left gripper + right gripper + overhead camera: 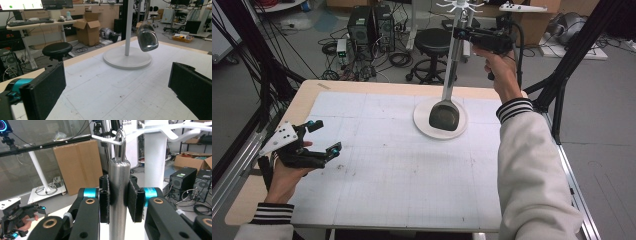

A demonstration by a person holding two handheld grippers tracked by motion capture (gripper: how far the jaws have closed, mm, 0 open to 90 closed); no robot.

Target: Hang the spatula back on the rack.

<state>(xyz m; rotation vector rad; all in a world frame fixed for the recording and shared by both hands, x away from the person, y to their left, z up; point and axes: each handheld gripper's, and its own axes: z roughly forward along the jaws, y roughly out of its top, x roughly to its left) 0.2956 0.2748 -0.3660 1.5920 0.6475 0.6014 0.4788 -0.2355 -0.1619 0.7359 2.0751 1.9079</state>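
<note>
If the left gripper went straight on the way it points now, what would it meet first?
Probably the white round base of the hanging stand, which lies ahead of the open left gripper across bare mat. The metal spatula's blade hangs just above that base, so depending on height it could be struck instead.

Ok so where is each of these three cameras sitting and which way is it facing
High view: above the person's side, looking forward and down on the table; both forearms, left gripper, right gripper.
Left gripper view: rides the left gripper, looking across the table at the white stand; open jaws.
Right gripper view: rides the right gripper, clamped on the ladle handle.
Shared: all three show ladle and stand.
</note>
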